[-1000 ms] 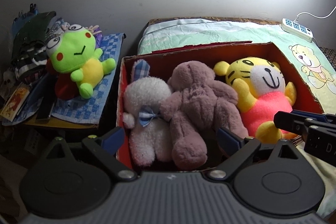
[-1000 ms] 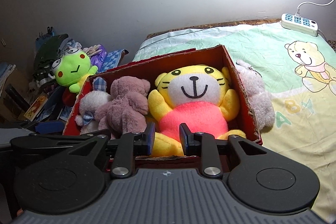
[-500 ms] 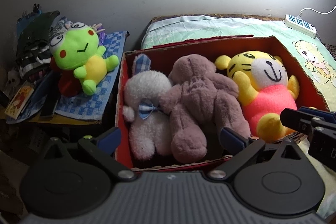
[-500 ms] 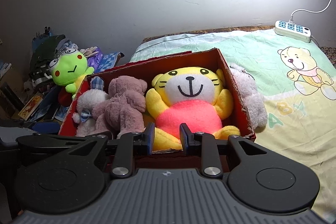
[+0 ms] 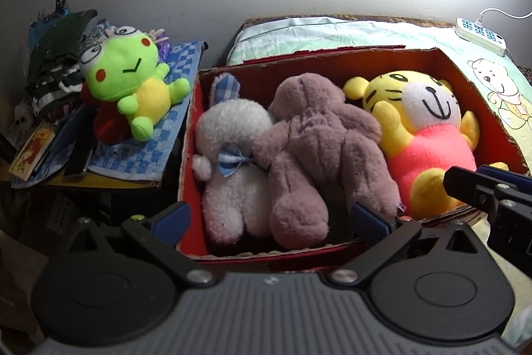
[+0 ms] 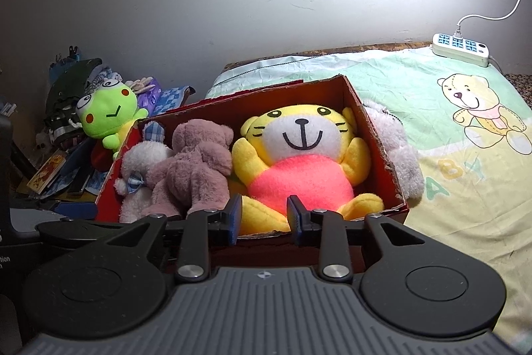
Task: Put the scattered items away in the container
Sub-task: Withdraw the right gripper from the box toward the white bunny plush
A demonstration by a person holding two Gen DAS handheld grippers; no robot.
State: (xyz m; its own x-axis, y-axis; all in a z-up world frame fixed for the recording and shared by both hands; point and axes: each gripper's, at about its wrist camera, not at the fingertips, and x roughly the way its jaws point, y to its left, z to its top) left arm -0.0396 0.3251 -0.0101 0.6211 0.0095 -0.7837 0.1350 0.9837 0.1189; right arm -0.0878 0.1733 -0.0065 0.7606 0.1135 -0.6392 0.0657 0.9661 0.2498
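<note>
A red cardboard box (image 5: 189, 135) (image 6: 375, 135) on the bed holds a white bunny plush (image 5: 232, 135) (image 6: 139, 162), a brown bear plush (image 5: 316, 142) (image 6: 196, 162) and a yellow tiger plush (image 5: 429, 128) (image 6: 299, 155). A pale grey plush (image 6: 395, 152) lies outside, against the box's right wall. My left gripper (image 5: 269, 217) is open and empty, held back from the box's near wall. My right gripper (image 6: 262, 217) is partly open and empty in front of the tiger's legs; it also shows in the left wrist view (image 5: 482, 185).
A green frog plush (image 5: 133, 82) (image 6: 109, 112) lies on a blue checked cloth (image 5: 139, 148) on a cluttered side table left of the box. A white power strip (image 6: 460, 49) lies at the bed's far right. The bedsheet (image 6: 465, 188) has a bear print.
Both grippers have drawn back and up from the box, so more of its near wall shows. The toys have not moved.
</note>
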